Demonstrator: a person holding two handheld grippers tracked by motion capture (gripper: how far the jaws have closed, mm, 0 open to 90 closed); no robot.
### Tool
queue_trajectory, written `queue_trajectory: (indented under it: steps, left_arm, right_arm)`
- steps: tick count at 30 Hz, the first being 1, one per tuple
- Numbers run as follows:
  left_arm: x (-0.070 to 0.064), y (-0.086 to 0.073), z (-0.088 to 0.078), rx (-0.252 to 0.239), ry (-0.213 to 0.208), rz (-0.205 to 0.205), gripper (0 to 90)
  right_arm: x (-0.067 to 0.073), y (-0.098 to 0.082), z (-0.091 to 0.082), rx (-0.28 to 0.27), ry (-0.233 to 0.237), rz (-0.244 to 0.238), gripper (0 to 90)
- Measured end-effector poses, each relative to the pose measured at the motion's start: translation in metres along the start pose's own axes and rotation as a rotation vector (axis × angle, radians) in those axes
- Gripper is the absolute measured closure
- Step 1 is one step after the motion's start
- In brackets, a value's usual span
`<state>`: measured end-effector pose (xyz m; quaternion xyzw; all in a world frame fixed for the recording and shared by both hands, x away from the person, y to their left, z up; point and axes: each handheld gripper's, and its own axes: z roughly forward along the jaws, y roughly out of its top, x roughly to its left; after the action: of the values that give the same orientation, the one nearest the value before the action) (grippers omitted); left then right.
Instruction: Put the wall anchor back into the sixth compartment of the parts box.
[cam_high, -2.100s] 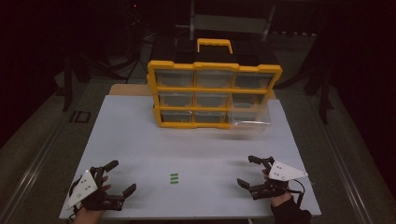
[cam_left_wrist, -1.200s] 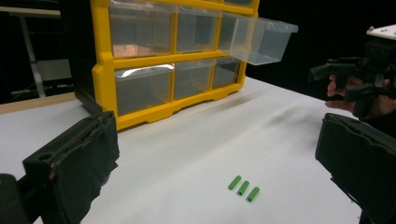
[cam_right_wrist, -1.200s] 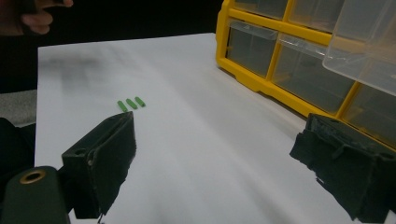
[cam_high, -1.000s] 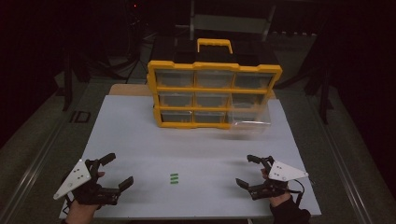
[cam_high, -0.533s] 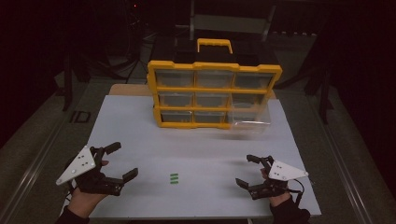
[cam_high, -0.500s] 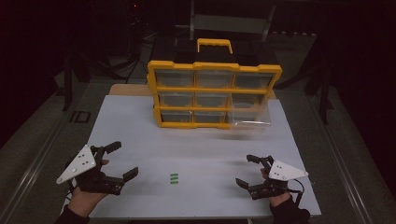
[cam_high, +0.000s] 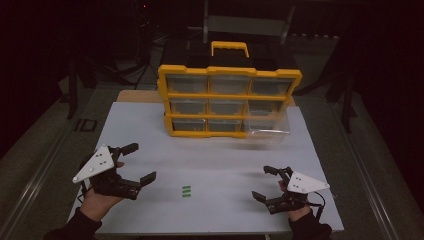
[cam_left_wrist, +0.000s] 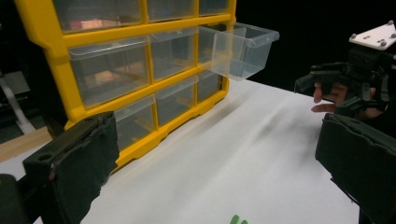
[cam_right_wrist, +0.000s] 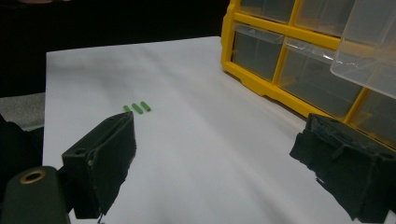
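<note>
Three small green pieces (cam_high: 186, 191) lie side by side on the white table top (cam_high: 210, 155), near the front middle. My left gripper (cam_high: 141, 161) hovers open just left of them, held in a hand, with nothing between its jaws. My right gripper (cam_high: 261, 182) is open and empty at the front right. In the left gripper view, the open left gripper (cam_left_wrist: 217, 140) frames the table, with the green pieces (cam_left_wrist: 237, 220) at the bottom edge. The right gripper view has the open right gripper (cam_right_wrist: 217, 135) facing the green pieces (cam_right_wrist: 137, 108).
A yellow organizer (cam_high: 230, 100) with clear drawers and a top handle stands upright at the back of the table. Its lower right drawer (cam_high: 269, 131) is pulled out and looks empty. The far right gripper (cam_left_wrist: 327, 79) appears in the left gripper view.
The left hand and gripper have risen and moved forward and right from the front left edge toward the green pieces. The right gripper has hardly moved.
</note>
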<state>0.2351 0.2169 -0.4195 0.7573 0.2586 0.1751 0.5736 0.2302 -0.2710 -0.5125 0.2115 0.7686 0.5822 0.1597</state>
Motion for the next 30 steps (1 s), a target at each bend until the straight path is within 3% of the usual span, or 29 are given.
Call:
queue_trajectory:
  steps: [16, 30]
  left_arm:
    - [0.000, -0.004, 0.028, 0.050, -0.062, 0.031, 0.0]
    - [0.001, -0.030, 0.069, 0.152, -0.140, 0.032, 4.2]
  right_arm:
    - [0.002, 0.000, 0.002, 0.004, 0.015, -0.001, 10.4]
    - [0.002, 0.000, 0.002, 0.004, 0.019, -0.004, 10.4]
